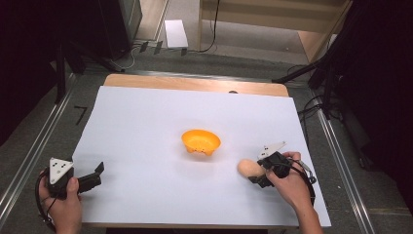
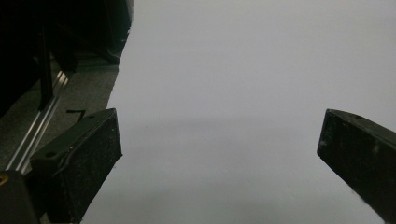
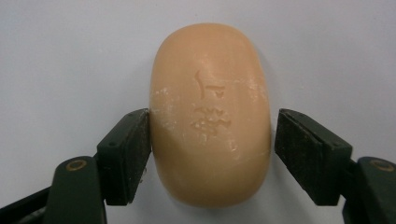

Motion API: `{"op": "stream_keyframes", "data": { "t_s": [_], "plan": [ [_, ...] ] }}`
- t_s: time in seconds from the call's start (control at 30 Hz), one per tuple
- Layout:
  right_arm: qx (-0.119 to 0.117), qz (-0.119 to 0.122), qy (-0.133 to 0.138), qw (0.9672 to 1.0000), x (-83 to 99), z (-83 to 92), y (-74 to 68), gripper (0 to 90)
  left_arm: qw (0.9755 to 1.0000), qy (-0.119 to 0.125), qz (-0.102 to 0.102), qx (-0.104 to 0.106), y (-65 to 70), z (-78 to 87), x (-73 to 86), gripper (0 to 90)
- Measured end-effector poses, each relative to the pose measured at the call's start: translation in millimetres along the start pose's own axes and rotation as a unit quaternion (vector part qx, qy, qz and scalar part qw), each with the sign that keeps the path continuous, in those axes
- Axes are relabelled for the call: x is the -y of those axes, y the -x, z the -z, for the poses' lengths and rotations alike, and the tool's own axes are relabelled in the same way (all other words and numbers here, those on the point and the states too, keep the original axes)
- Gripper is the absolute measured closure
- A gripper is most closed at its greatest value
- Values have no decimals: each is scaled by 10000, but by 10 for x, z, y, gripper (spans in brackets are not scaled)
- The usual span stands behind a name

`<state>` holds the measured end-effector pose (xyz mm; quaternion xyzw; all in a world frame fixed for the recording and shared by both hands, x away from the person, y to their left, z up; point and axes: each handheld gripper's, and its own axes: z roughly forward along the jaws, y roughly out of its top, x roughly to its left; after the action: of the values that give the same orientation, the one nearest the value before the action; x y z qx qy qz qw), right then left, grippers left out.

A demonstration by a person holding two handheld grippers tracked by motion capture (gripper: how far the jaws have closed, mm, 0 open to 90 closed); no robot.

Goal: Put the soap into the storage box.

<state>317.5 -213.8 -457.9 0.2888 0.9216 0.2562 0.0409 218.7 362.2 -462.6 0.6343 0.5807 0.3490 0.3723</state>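
In the high view, a white sheet (image 1: 160,122) covers the wooden counter (image 1: 195,83). An orange bowl (image 1: 200,142) stands near the middle of the sheet, and nothing can be seen inside it. The left gripper (image 1: 100,170) rests at the near left corner in the person's left hand (image 1: 65,204), well apart from the bowl. At the near right, the right gripper (image 1: 257,171), held in the right hand (image 1: 290,185), reaches a tan bar of soap (image 1: 249,168) that lies on the sheet, to the right of the bowl and nearer the person.

The left gripper view adds the state of that gripper: its two black jaws stand wide apart over bare white sheet, with nothing between them.

The right gripper view brings out the detail on the soap (image 3: 210,114): an oval bar with a stamped mark on its top face, lying flat between the jaws. The left jaw touches the bar's side; the right jaw stands just off the other side with a thin gap, so the grip is not yet closed.
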Motion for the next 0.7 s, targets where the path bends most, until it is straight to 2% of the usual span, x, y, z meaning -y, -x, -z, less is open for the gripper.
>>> {"op": "stream_keyframes", "data": {
  "t_s": [0.13, 0.33, 0.5, 0.67, 0.7],
  "plan": [
    [65, 6, -78, 9999, -11, -43, -12, 325, 10000, 4, 3, -2, 0, 0, 0, 2],
    [155, 29, -43, 9999, -9, -49, -29, 330, 10000, -2, -2, -2, 0, 1, 0, 2],
    [145, 65, 77, 9998, 13, -59, -13, 333, 10000, -10, -10, -8, 2, 2, 0, 1],
    [341, 4, 203, 9992, 47, -67, -62, 331, 10000, 1, -6, -6, 2, 1, 0, 2],
    [359, 82, 262, 9990, 61, -69, -68, 330, 10000, -10, -16, -9, 2, 3, 0, 2]
  ]
}}
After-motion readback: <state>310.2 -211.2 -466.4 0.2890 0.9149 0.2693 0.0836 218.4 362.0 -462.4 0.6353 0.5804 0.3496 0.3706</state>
